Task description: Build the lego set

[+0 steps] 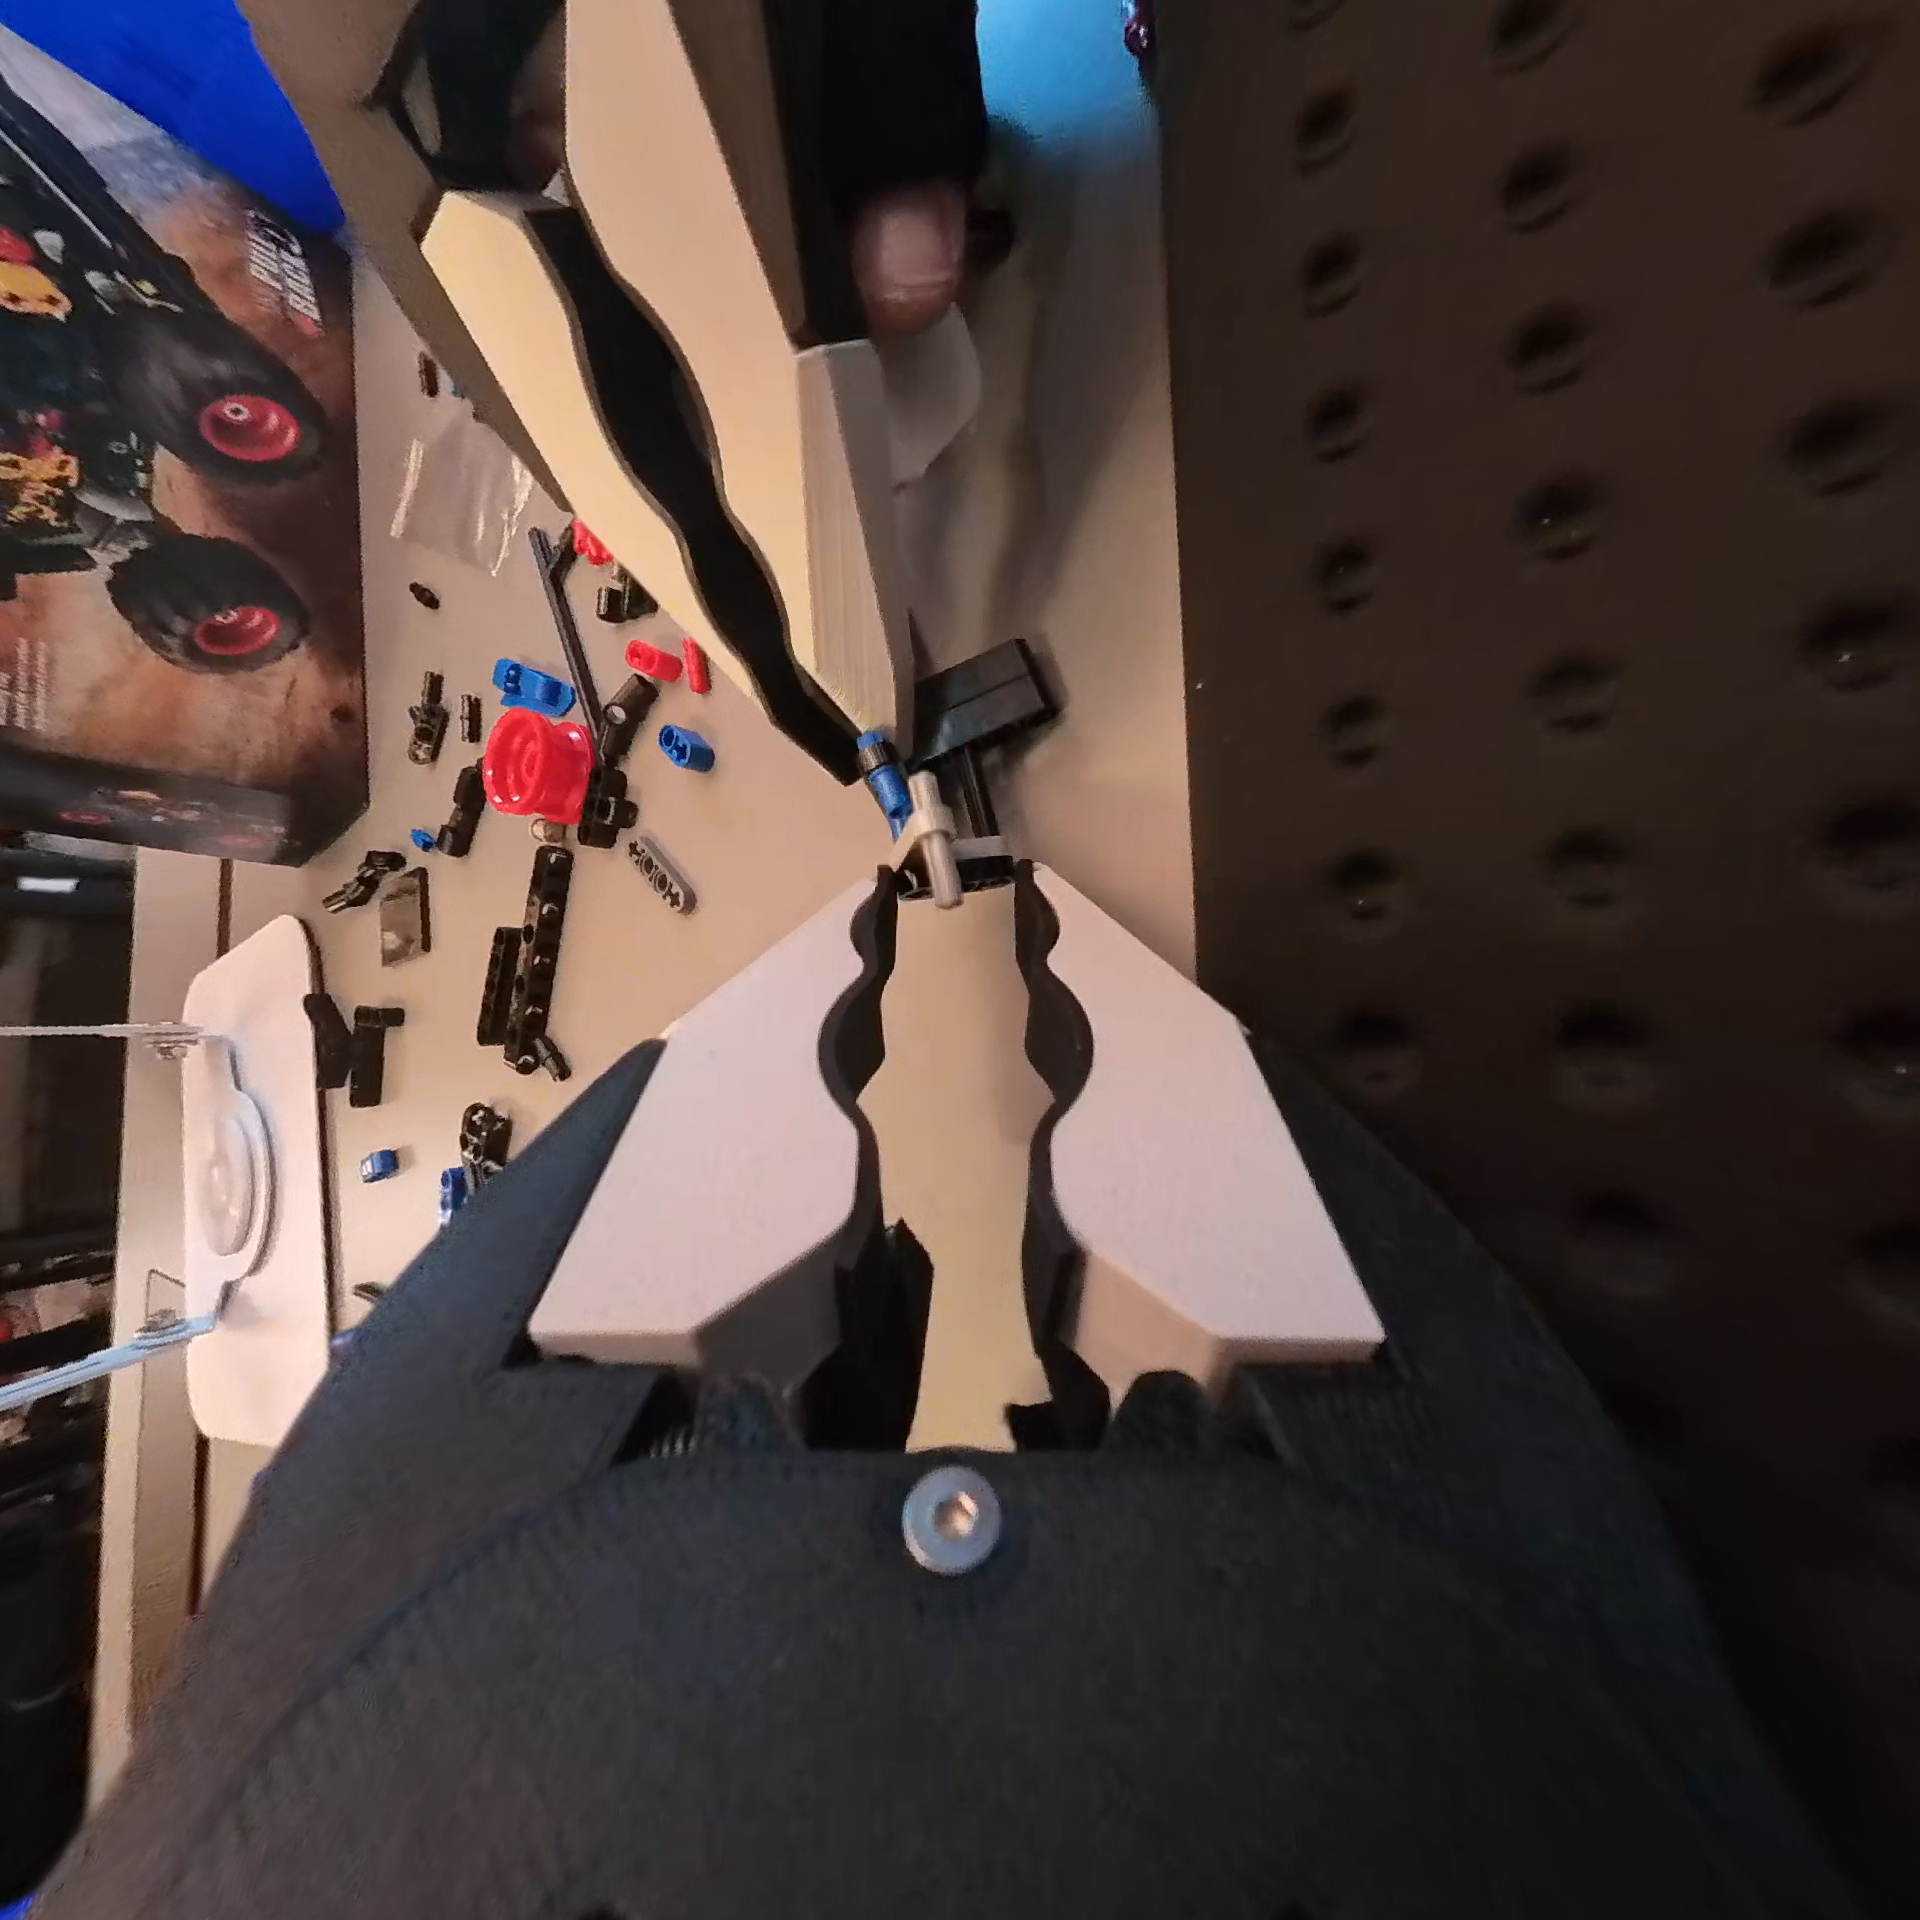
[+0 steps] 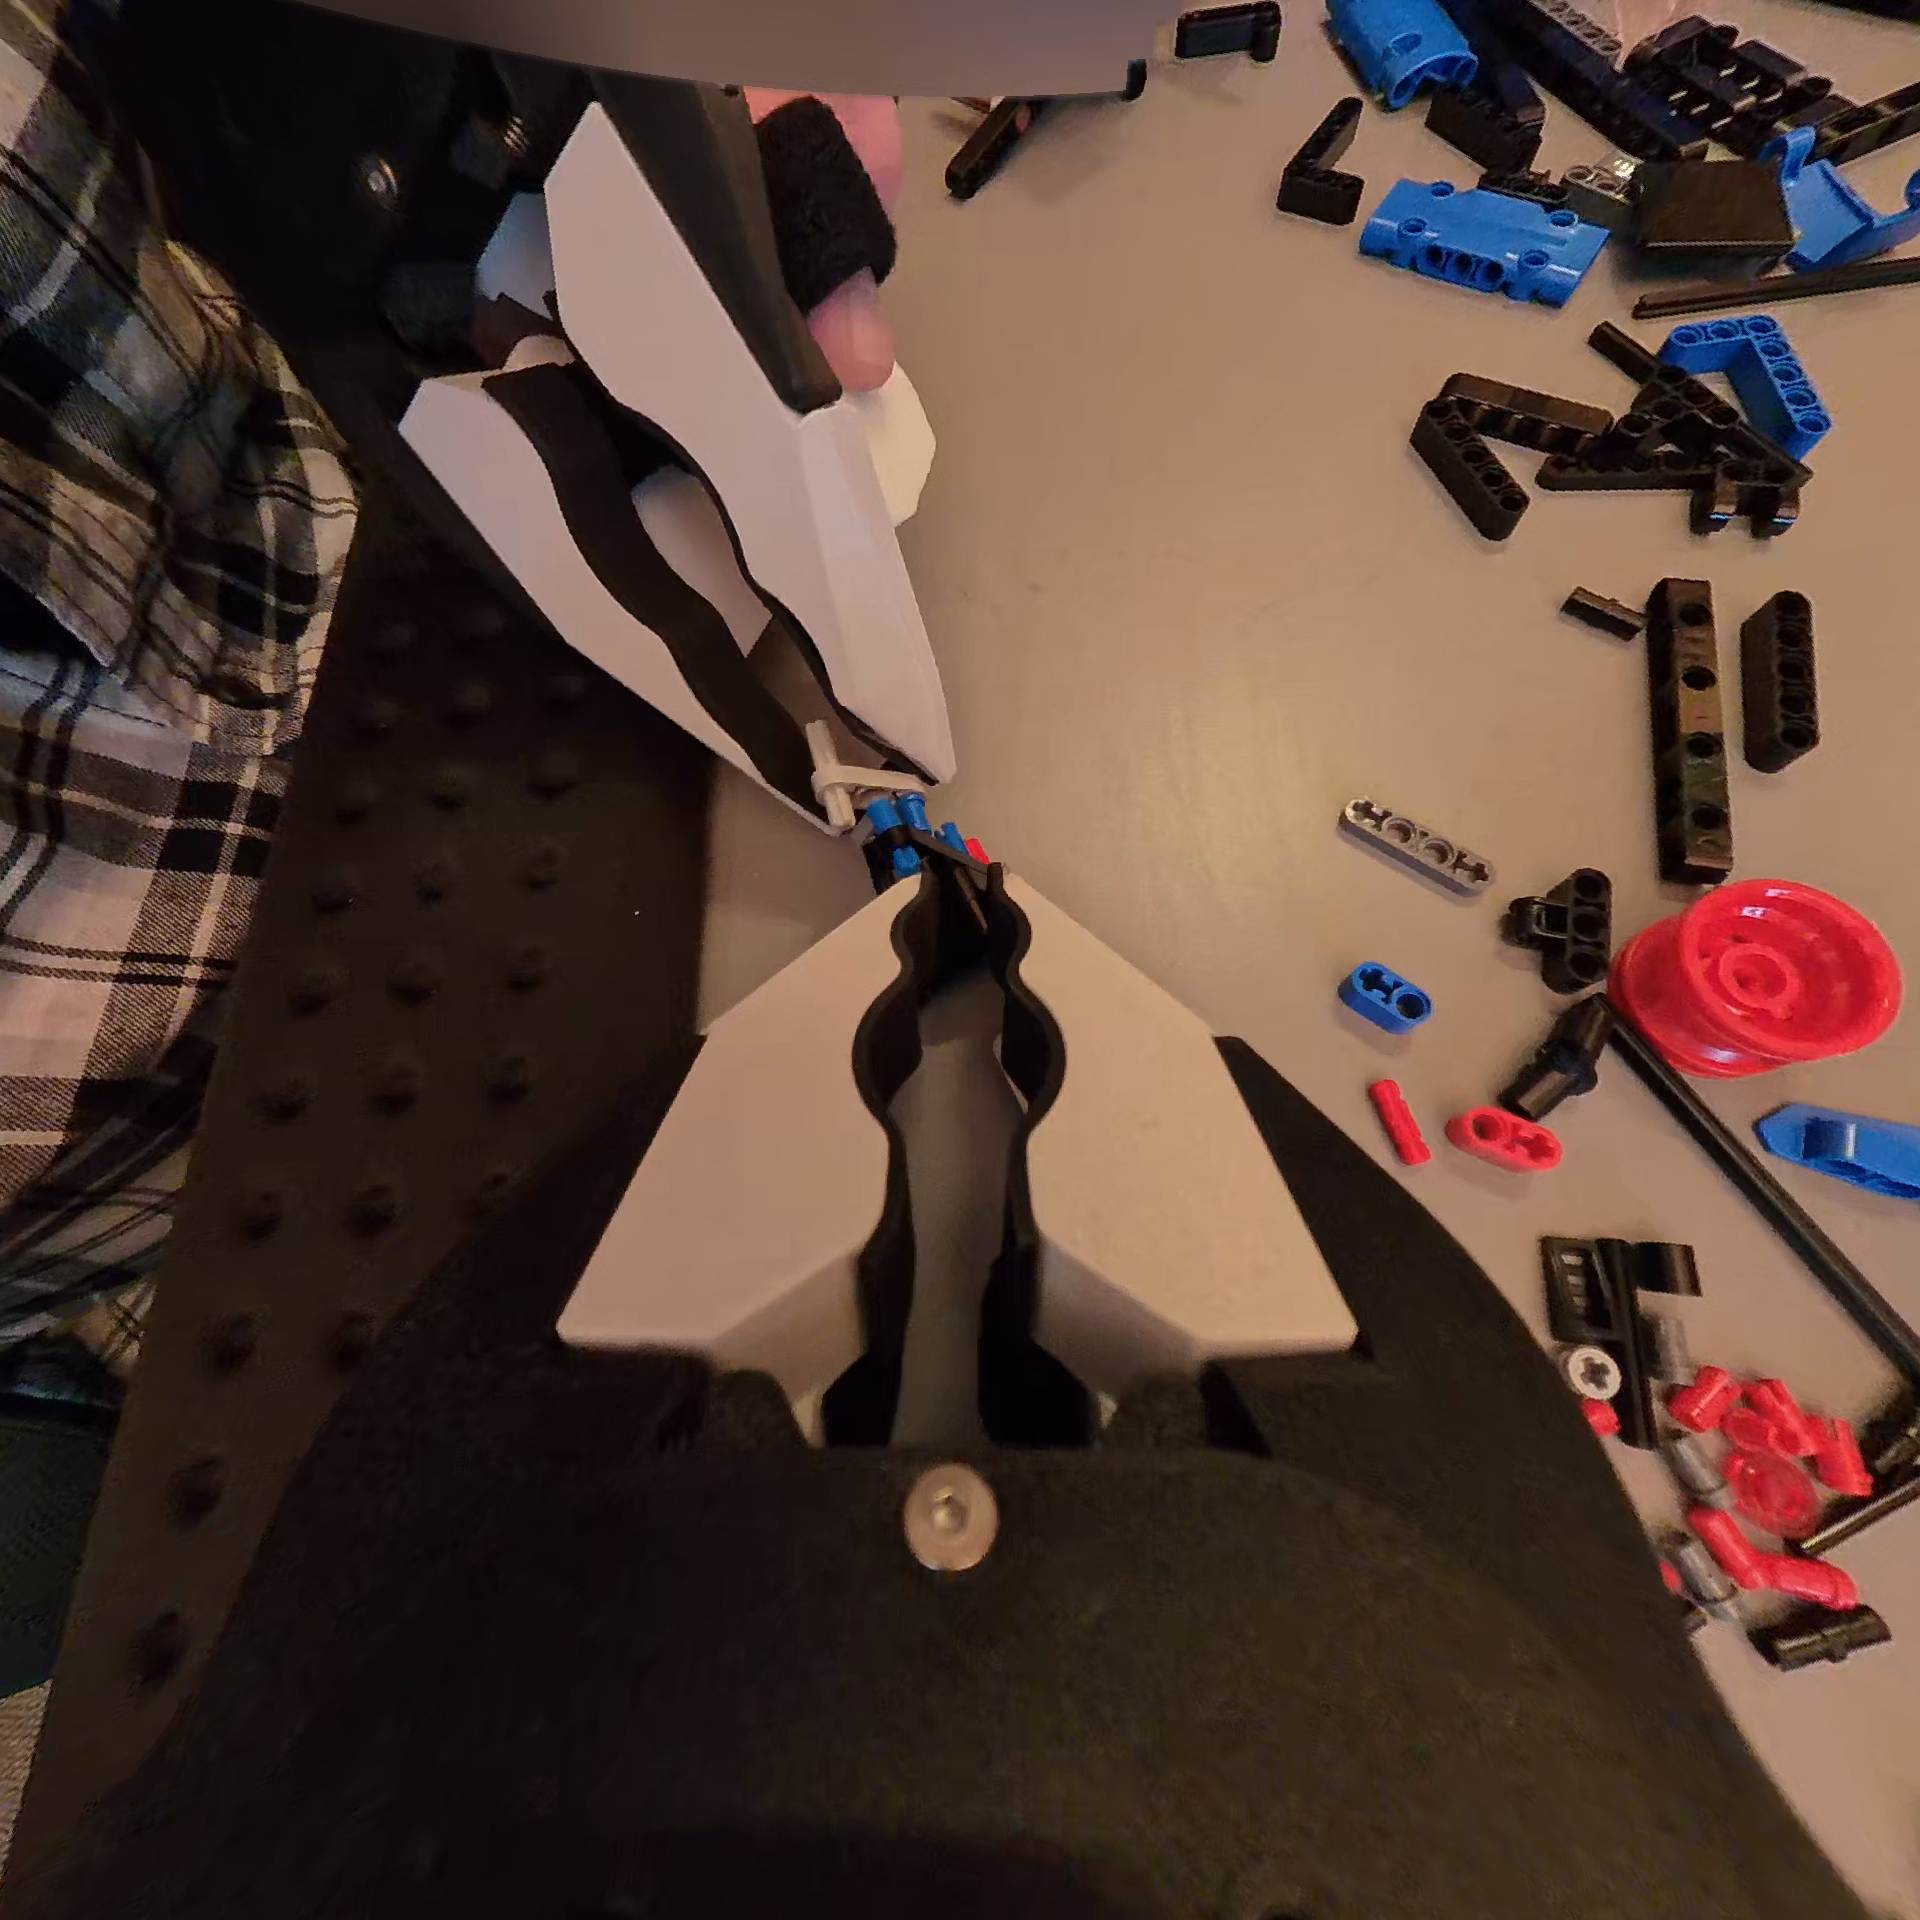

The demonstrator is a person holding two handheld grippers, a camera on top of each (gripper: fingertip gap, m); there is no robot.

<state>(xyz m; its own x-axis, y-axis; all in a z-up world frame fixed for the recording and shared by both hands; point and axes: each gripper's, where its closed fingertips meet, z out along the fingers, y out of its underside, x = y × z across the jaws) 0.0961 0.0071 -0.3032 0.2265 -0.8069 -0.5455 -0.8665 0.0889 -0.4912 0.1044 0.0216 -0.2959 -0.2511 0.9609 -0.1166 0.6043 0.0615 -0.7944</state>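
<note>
Two tongs meet tip to tip above the near edge of the bench (image 2: 1195, 665), each closed on part of one small lego assembly. The left tongs (image 1: 956, 878) pinch a short black piece carrying a light grey pin (image 1: 938, 831), their tips narrowed around it. The right tongs (image 2: 961, 883) grip a small black part fitted with blue pins (image 2: 896, 821), their tips nearly together; in the left wrist view they come down from above, a blue pin (image 1: 883, 784) showing at their tips. A black T-shaped piece (image 1: 982, 707) sits just behind the meeting point; whether it is joined to the held cluster I cannot tell.

Loose lego parts lie spread over the bench: a red wheel hub (image 2: 1756, 977), a grey flat beam (image 2: 1415, 844), black beams (image 2: 1688, 727), blue panels (image 2: 1481, 239), small red connectors (image 2: 1501, 1138) and a long black axle (image 2: 1756, 1184). The set's box (image 1: 156, 499) stands at the bench's far side, beside a clear plastic bag (image 1: 462, 488). A dark studded mat (image 1: 1558, 727) borders the bench, and a plaid sleeve (image 2: 125, 520) shows at the edge of the right wrist view.
</note>
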